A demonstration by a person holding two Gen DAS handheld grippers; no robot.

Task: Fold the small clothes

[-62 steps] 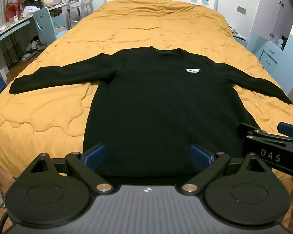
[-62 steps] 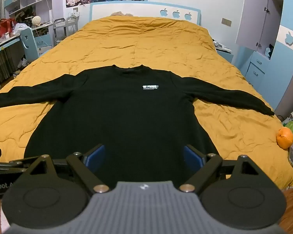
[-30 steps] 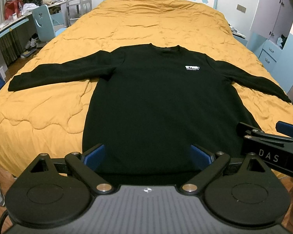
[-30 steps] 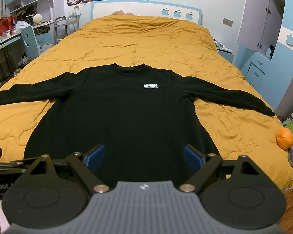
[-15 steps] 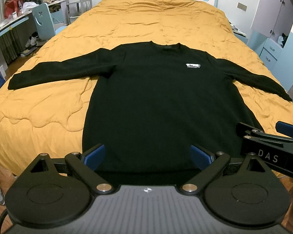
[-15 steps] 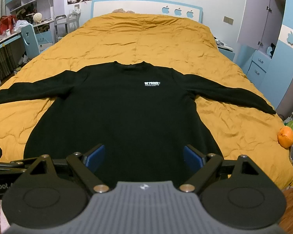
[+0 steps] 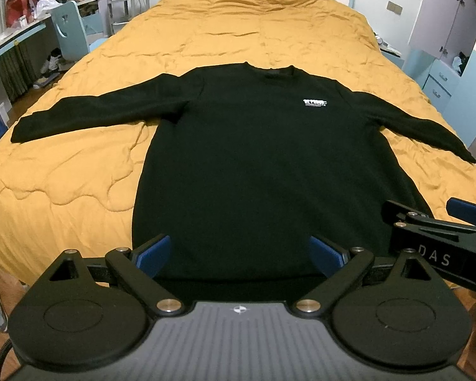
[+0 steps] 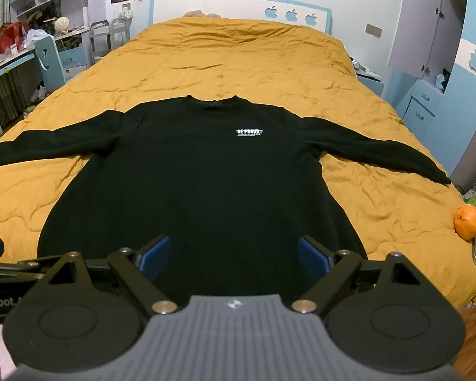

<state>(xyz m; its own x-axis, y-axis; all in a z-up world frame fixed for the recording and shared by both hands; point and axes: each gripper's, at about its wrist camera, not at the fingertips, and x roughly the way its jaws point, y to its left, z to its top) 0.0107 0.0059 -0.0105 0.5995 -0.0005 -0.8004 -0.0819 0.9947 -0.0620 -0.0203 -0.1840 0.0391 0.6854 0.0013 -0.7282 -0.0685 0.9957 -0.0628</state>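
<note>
With both my left gripper (image 7: 241, 252) and right gripper (image 8: 234, 252) spread wide above the hem, I'd pinch each sleeve cuff of the black sweater (image 7: 263, 165) lying flat on the bed (image 7: 254, 35)

A black long-sleeved sweatshirt (image 8: 203, 187) lies flat, front up, on the bed's orange quilt (image 8: 238, 60), both sleeves spread toward the side edges, hem at the foot edge, small white chest print showing
</note>
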